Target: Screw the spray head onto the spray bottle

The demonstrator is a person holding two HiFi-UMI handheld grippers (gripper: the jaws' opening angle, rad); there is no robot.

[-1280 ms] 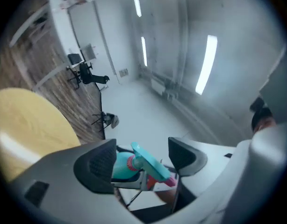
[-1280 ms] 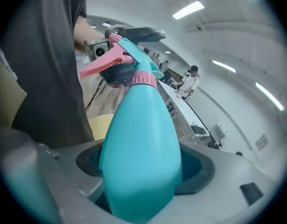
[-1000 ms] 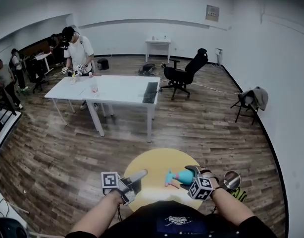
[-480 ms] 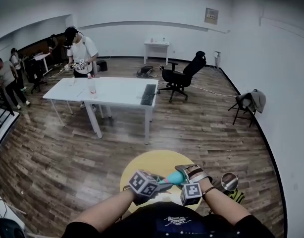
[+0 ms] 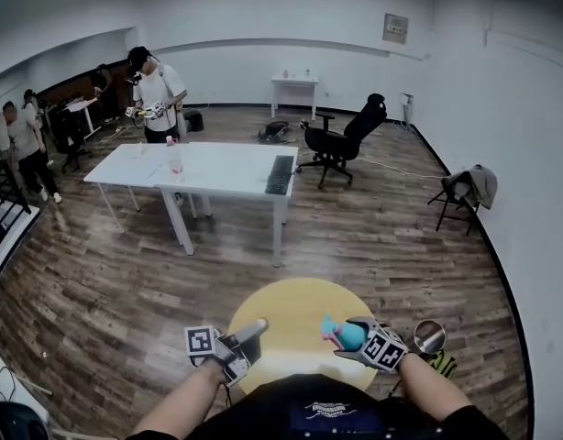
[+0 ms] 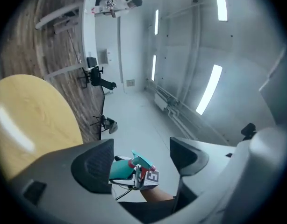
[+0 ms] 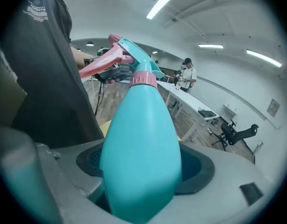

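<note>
Spray bottle (image 5: 343, 335) clamped in right claw (image 7: 142, 174), over yellow table's (image 5: 286, 310) near edge

Our left tool (image 5: 256, 328) has just been opening, jaws empty; our right tool (image 5: 355, 340) clamps the bottle (image 7: 141, 139), tilted down.

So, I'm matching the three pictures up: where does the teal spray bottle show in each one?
Head view: spray bottle low, right of centre.
Left gripper view: spray bottle small, bottom centre, far off.
Right gripper view: spray bottle fills the centre, clamped in the right gripper's tongs.
Shared landmark: the black office chair, in all three.
</note>
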